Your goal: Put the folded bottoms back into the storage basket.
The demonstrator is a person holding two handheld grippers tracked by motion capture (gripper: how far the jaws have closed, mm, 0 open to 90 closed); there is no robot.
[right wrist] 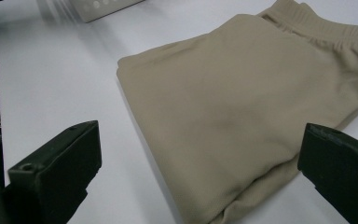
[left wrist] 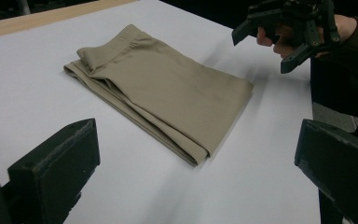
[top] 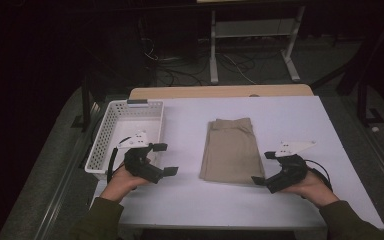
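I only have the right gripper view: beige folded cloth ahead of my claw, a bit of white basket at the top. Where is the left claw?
Observer: The left claw is open, just off the basket's near right corner, left of the cloth and apart from it.
Operator: Where does the basket stand?
Observer: The basket is at the table's left edge, its long side running away from you.
Operator: And my claw, seen from above?
Observer: The right claw is open at the near right corner of the cloth, whose waistband is at the far end.
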